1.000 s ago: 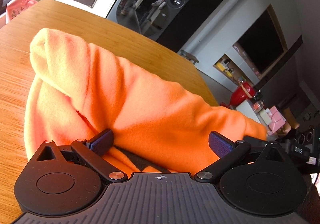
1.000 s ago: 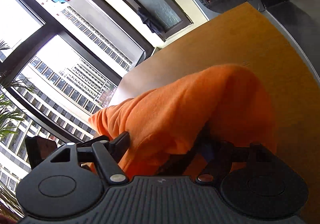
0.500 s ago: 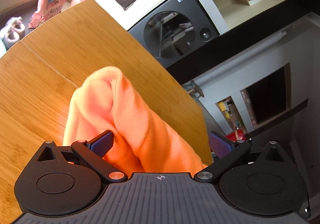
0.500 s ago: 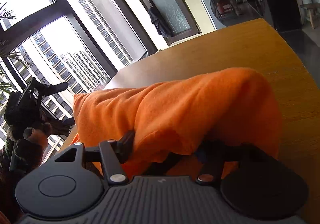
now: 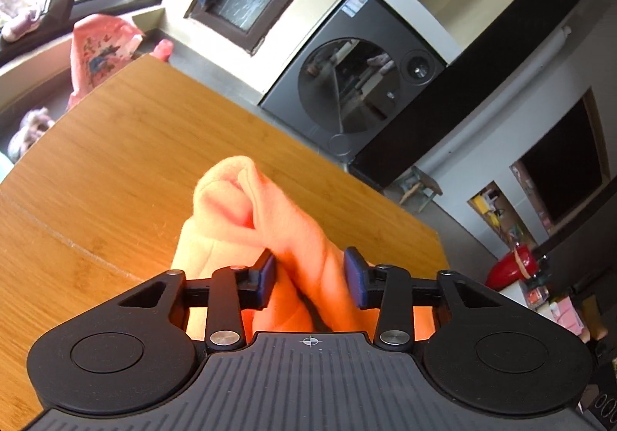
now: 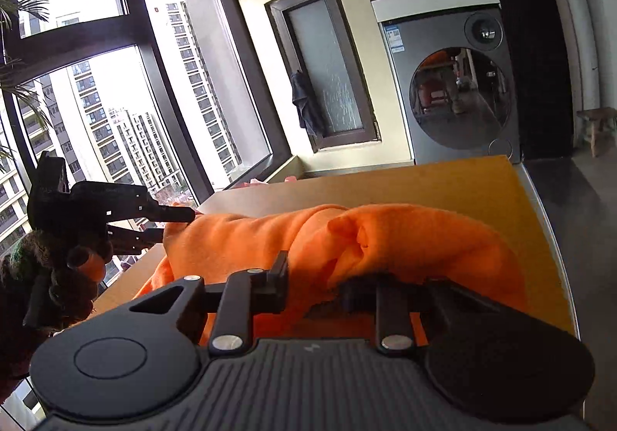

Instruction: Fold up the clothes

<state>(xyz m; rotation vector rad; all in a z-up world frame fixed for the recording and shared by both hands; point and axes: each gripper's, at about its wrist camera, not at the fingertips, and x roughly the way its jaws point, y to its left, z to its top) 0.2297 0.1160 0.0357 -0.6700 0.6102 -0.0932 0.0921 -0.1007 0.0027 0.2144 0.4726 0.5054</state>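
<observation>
Wooden table (image 5: 146, 145) holds orange garment (image 6: 405, 238); washing machine (image 5: 354, 84) behind

Closing right tool (image 6: 314, 286) bunching orange fleece garment (image 6: 405, 234) over wooden tabletop (image 6: 443, 176), left tool (image 6: 169, 224) gripping the far end, grey washing machine (image 6: 451, 91) behind.
</observation>
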